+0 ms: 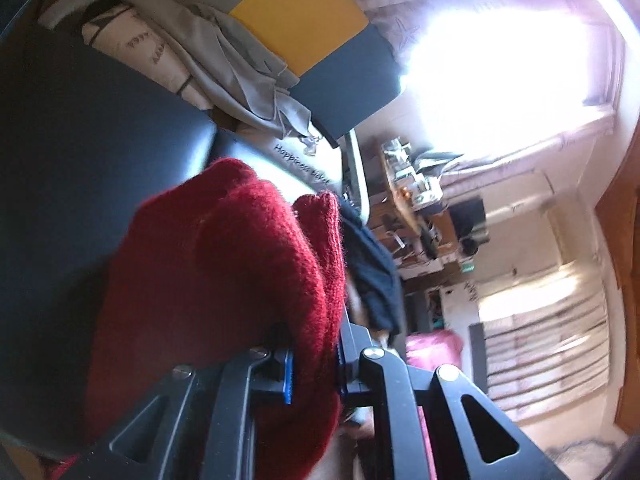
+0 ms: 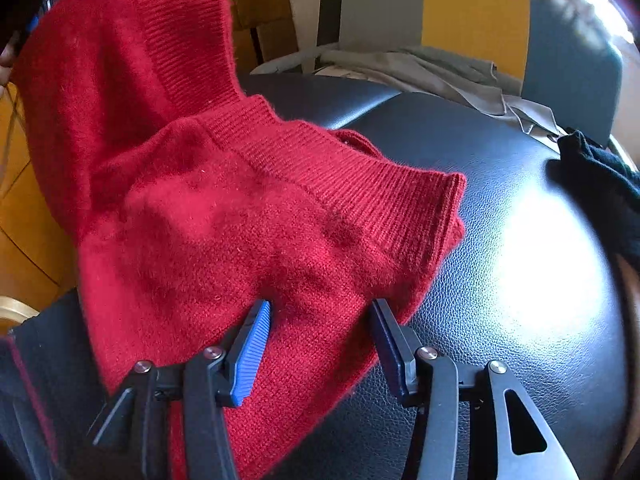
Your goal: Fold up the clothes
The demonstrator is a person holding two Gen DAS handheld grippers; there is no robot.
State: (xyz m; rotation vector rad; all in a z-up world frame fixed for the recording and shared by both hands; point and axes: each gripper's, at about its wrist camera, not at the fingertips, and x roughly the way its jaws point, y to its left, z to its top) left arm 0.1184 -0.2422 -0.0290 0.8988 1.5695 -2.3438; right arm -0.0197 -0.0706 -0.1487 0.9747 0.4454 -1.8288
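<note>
- Right wrist view showed your right gripper (image 2: 320, 344) with its jaws spread wide over the red knit sweater (image 2: 224, 216), fabric lying between the fingers but not pinched.
- Your left gripper (image 1: 314, 364) was clamped on a bunch of the same sweater, lifting that part off the black padded surface (image 2: 520, 240).
- You had the sweater partly draped on that surface, its ribbed hem (image 2: 360, 184) spread flat and the rest rising up to the left.
- You could expect soft, limp, fuzzy wool that sags and stretches; it looked best taken at the firmer ribbed edge.
- A dark garment (image 2: 600, 184) lay apart at the far right.
</note>
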